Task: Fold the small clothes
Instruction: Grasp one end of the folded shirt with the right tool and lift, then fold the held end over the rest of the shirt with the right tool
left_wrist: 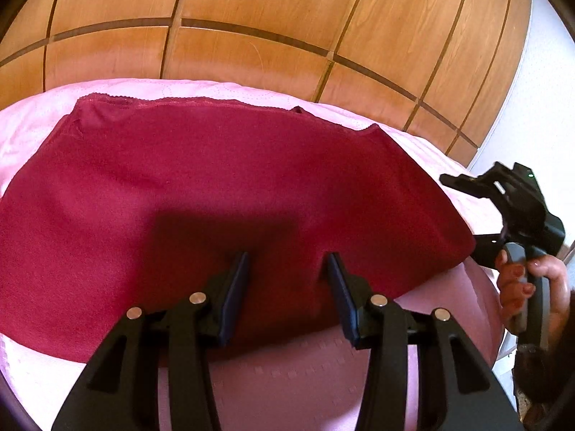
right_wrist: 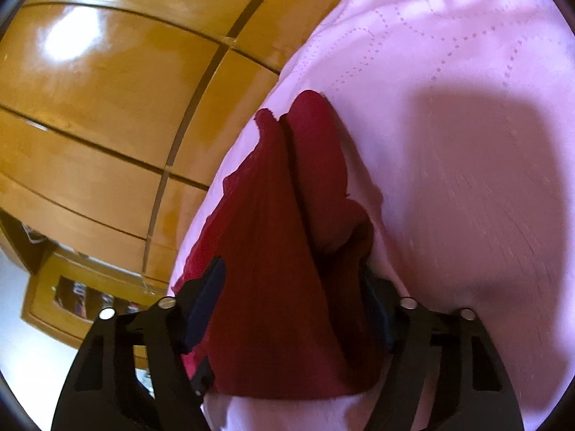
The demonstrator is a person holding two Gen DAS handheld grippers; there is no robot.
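While the dark red knitted garment [left_wrist: 222,194] is lying spread over the pale pink quilted bed cover [left_wrist: 201,89], the left tongs [left_wrist: 287,287] are hovering just above its near edge with their two black fingers standing well apart, gripping nothing. Their shadow is falling across the near middle of the red cloth. A scalloped trim is running along the far edge of the garment, close to the far side of the bed cover.

At the right of the left wrist view, the right tongs [left_wrist: 478,248] are reaching toward the garment's right corner, and a hand with red-painted nails [left_wrist: 528,287] is wrapping around their grey handle. In the right wrist view, the right tongs [right_wrist: 291,309] are sitting astride a bunched, ridged fold of the same red garment [right_wrist: 287,215], the cloth filling the gap between the fingers. The left dark blue pad [right_wrist: 205,301] is showing against the cloth, while the right one is mostly hidden behind the fold, so I cannot tell whether the fingers are pinching the fabric or only straddling it.

Beyond the bed, glossy orange-brown wooden cabinet panels [left_wrist: 251,18] are filling the far side of the room, and a low wooden unit [right_wrist: 72,287] is standing at the left in the right wrist view.
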